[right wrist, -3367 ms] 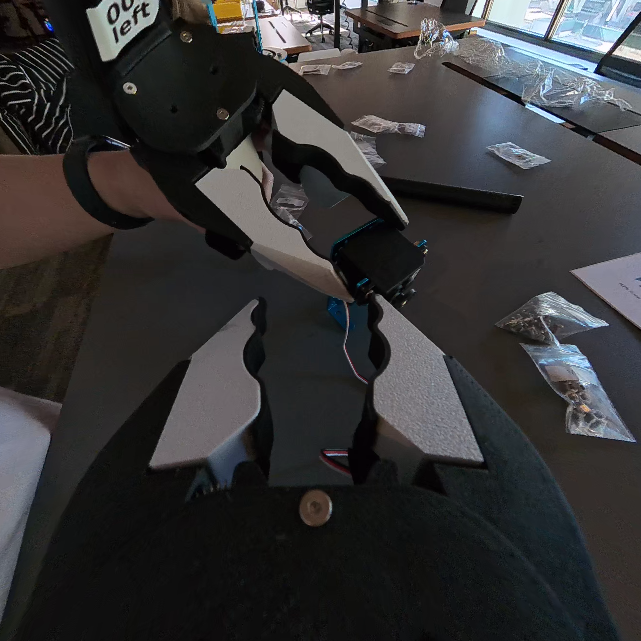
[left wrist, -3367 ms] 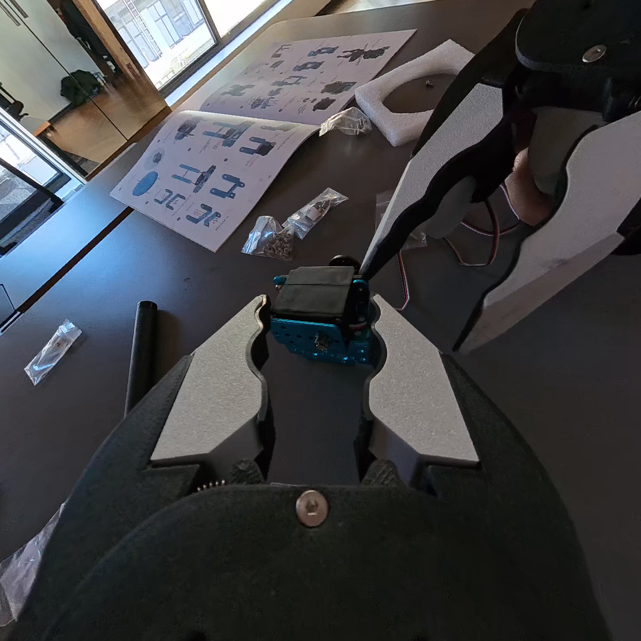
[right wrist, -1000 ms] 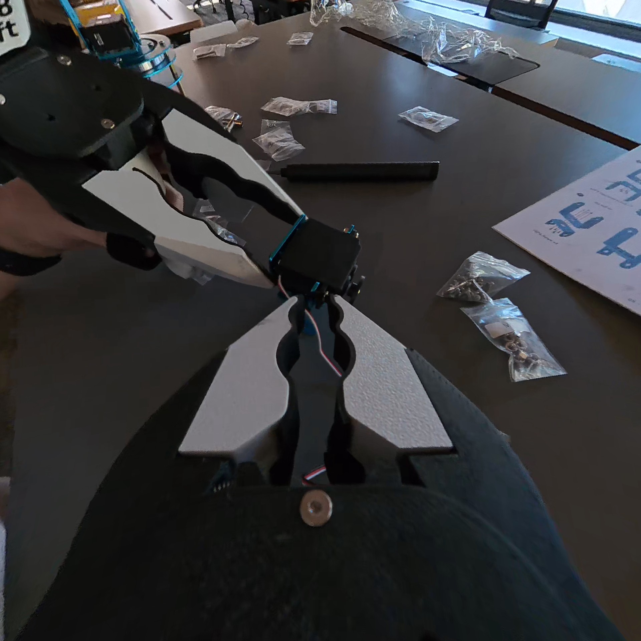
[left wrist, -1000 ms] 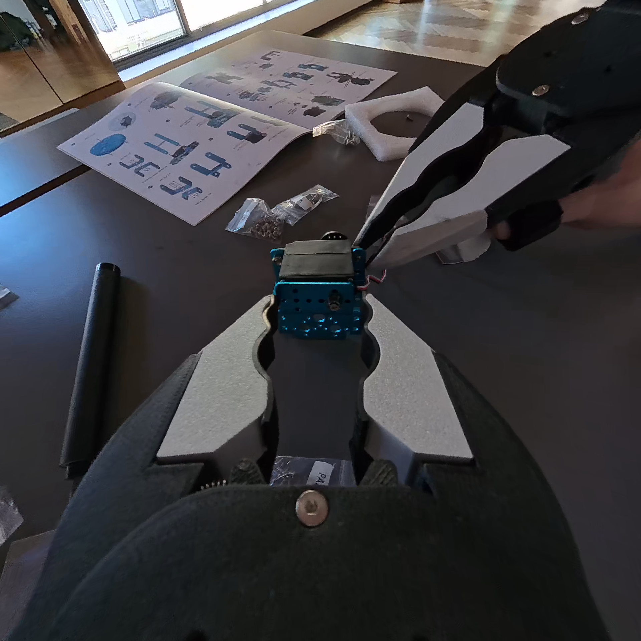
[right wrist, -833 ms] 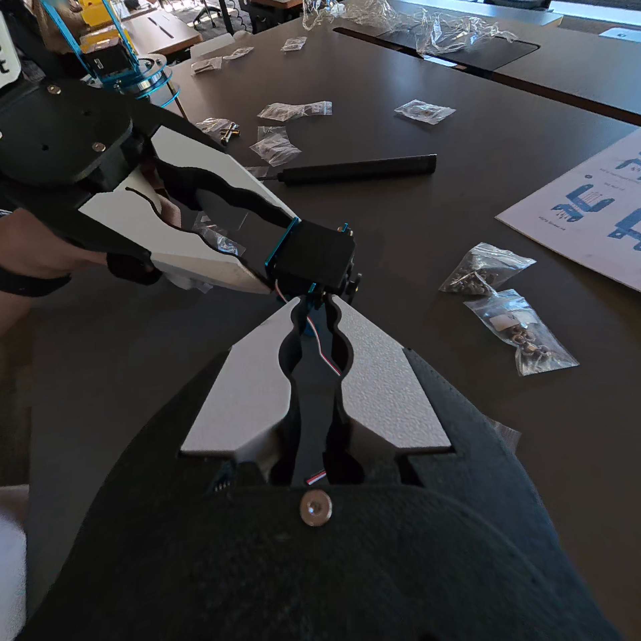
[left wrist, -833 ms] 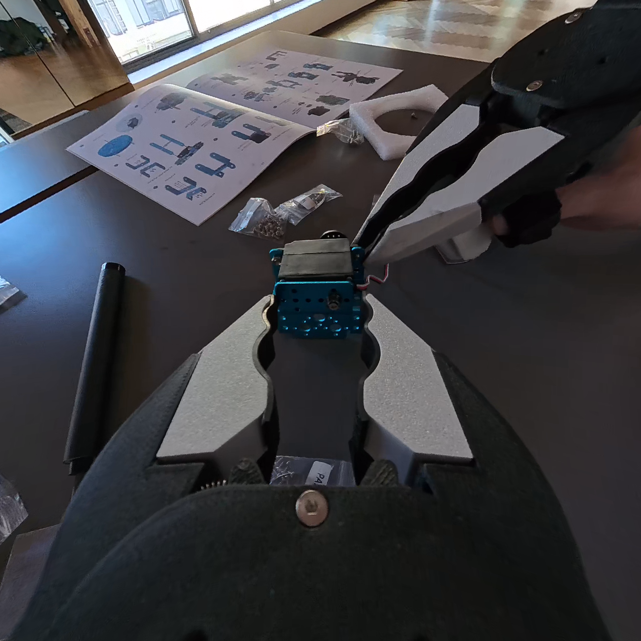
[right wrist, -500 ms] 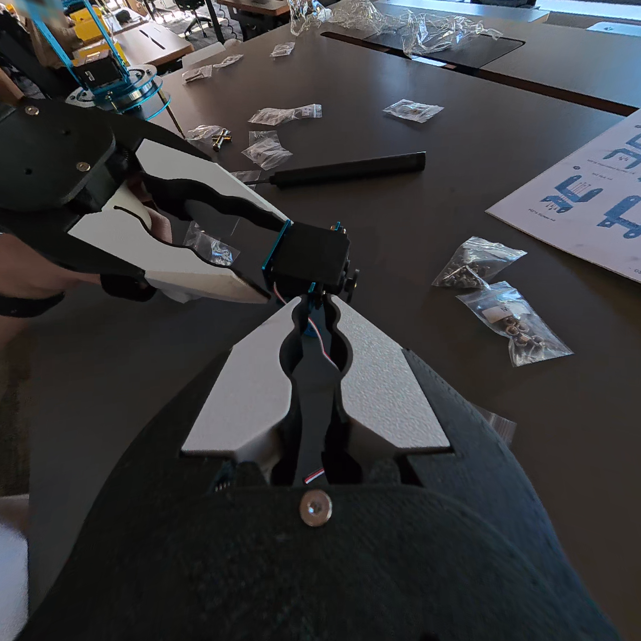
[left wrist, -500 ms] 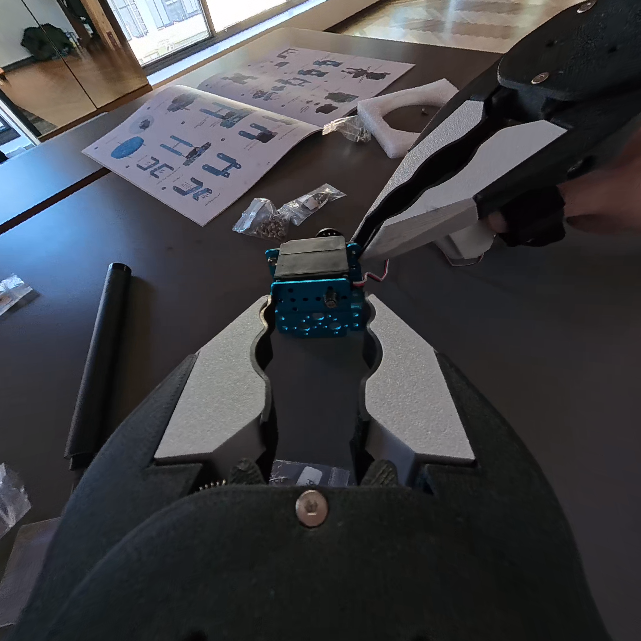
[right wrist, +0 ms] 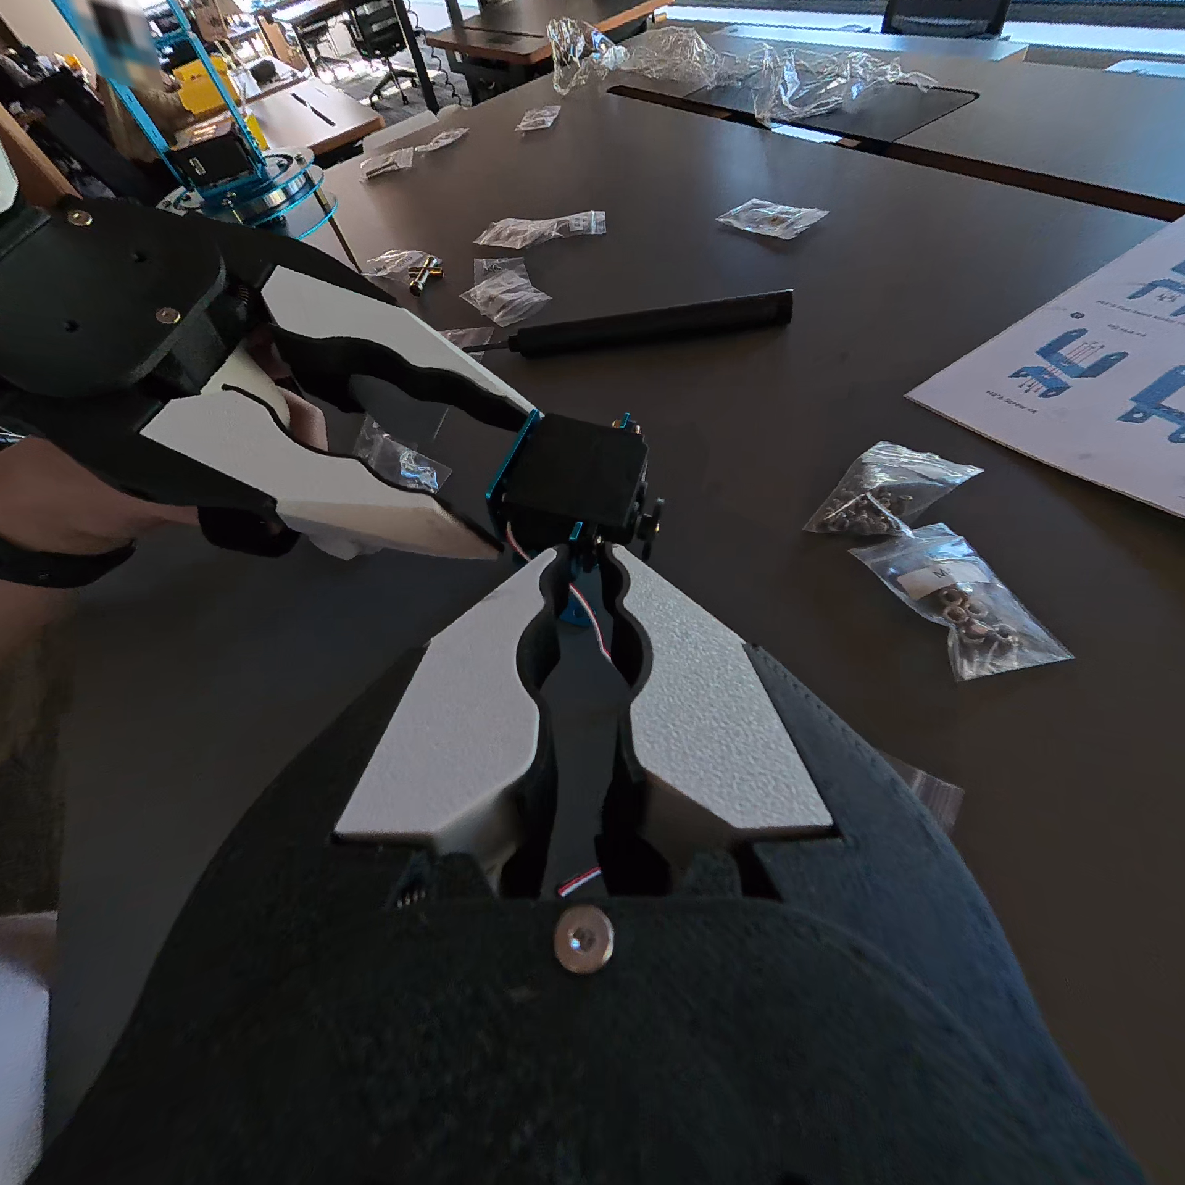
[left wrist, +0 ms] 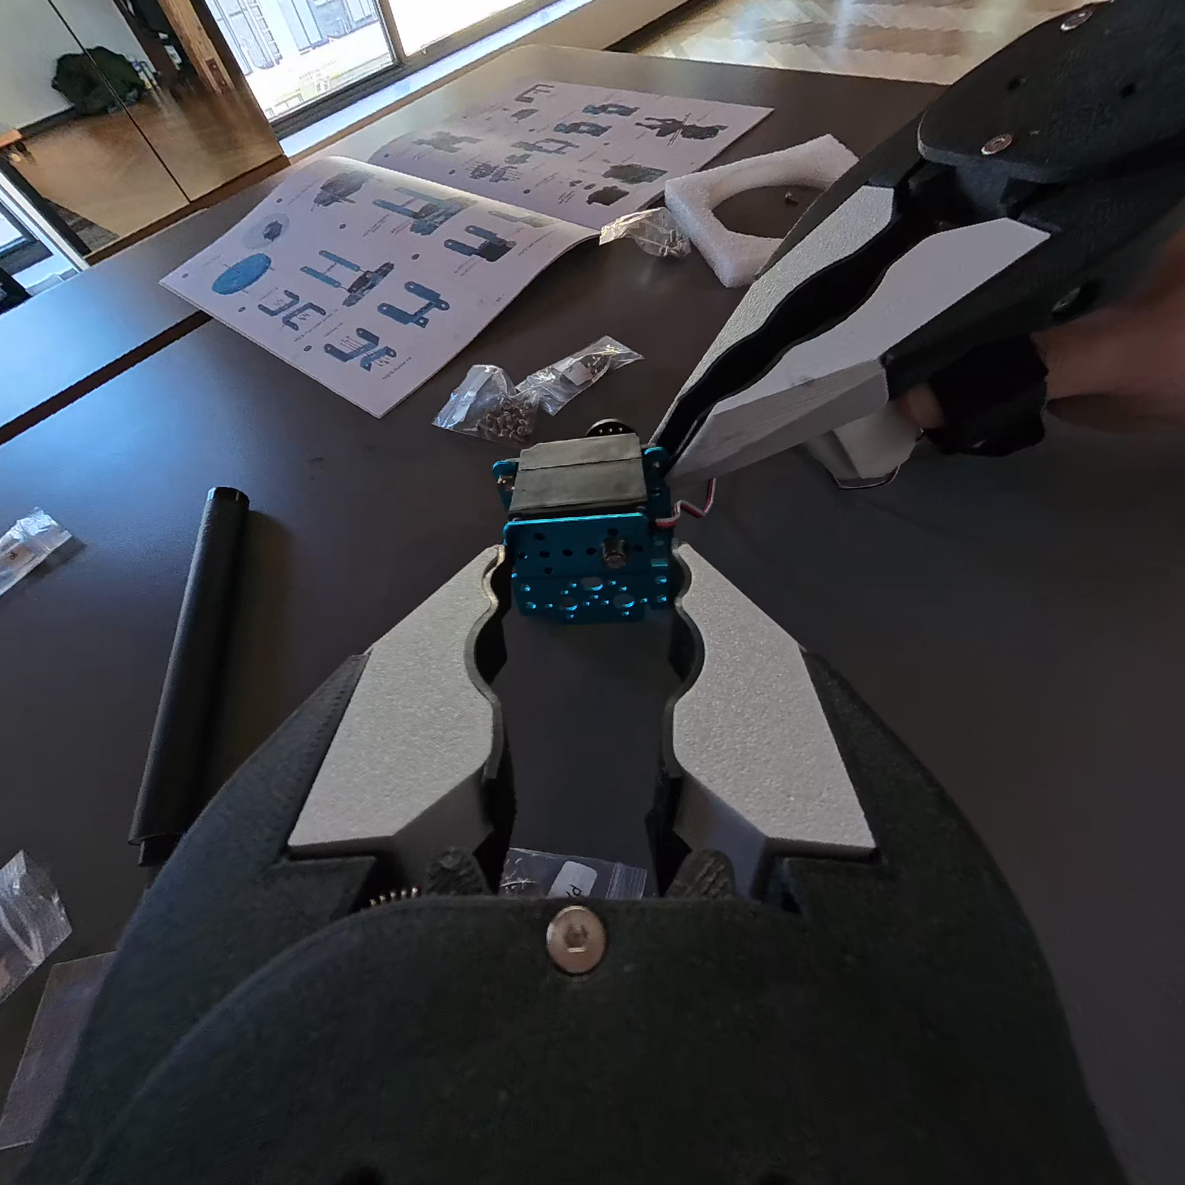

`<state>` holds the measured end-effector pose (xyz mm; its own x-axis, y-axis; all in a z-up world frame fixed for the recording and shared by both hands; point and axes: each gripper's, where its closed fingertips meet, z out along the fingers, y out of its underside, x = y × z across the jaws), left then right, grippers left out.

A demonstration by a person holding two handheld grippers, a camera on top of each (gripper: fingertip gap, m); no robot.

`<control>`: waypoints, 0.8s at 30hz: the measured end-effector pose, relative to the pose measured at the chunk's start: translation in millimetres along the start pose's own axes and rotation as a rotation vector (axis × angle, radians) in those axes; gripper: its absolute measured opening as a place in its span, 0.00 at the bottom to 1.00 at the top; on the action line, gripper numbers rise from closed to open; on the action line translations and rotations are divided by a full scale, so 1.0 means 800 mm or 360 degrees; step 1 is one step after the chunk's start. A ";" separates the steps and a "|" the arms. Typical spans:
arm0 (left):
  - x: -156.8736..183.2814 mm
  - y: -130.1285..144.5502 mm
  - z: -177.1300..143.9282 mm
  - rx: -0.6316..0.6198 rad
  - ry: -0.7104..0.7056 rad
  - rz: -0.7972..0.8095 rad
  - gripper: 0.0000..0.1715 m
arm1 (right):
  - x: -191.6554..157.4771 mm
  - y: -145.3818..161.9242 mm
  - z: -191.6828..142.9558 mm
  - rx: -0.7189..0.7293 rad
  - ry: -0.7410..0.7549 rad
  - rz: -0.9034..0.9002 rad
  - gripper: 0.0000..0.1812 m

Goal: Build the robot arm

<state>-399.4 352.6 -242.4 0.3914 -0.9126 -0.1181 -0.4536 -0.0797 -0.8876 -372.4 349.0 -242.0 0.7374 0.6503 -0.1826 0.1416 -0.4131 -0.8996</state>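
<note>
Left wrist view, left gripper (left wrist: pixel 588 564): jaws part-closed, clamped on the blue bracket (left wrist: pixel 587 580) at 12 o'clock; black servo (left wrist: pixel 577 478) sits on it, above the dark table (left wrist: pixel 962 641).
Left wrist view, risk: twisting could slip the bracket from the tips.
Right wrist view, right gripper (right wrist: pixel 580 558): jaws nearly together, pinching what seems the red-and-white wire (right wrist: pixel 593 631) and bracket edge under the servo at 12 o'clock.
Right wrist view, risk: pulling apart could strain the wire.

Daylight from windows (left wrist: pixel 333 45) (blown out), dim dark table (left wrist: pixel 962 641) w/ glare, fisheye edges, sharp centre.
</note>
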 end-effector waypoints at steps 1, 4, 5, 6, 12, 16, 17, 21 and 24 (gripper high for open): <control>0.000 0.000 0.000 -0.0001 0.0002 0.0000 0.29 | 0.000 0.000 0.000 0.0002 0.0002 -0.0008 0.05; 0.002 0.000 0.001 -0.0008 0.0003 0.0007 0.29 | 0.001 0.000 -0.001 -0.0005 0.0025 -0.0052 0.05; 0.002 0.000 0.001 -0.0012 0.0000 0.0013 0.29 | 0.001 0.000 -0.002 -0.0007 0.0025 -0.0051 0.05; 0.002 0.000 0.001 -0.0014 -0.0002 0.0016 0.29 | 0.001 0.000 -0.002 -0.0007 0.0024 -0.0045 0.05; 0.001 0.000 0.002 -0.0010 -0.0006 0.0004 0.29 | 0.001 0.000 -0.001 -0.0016 0.0025 -0.0042 0.05; 0.001 -0.001 0.000 0.0004 0.0003 -0.0032 0.28 | 0.001 0.002 -0.002 -0.0028 0.0031 -0.0027 0.06; -0.001 -0.001 -0.001 0.0005 -0.0005 -0.0038 0.28 | 0.002 0.004 -0.002 -0.0040 0.0040 -0.0034 0.08; -0.007 0.003 -0.007 -0.0013 -0.0054 -0.0064 0.29 | -0.001 0.002 -0.016 -0.0011 0.0018 -0.0058 0.11; -0.009 0.002 -0.017 -0.0014 -0.0109 -0.0106 0.30 | -0.002 -0.002 -0.047 0.0010 -0.0021 -0.0100 0.13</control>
<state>-413.7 354.0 -237.1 0.4744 -0.8758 -0.0894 -0.4317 -0.1429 -0.8906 -349.0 324.6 -225.4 0.7183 0.6834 -0.1309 0.1831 -0.3672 -0.9120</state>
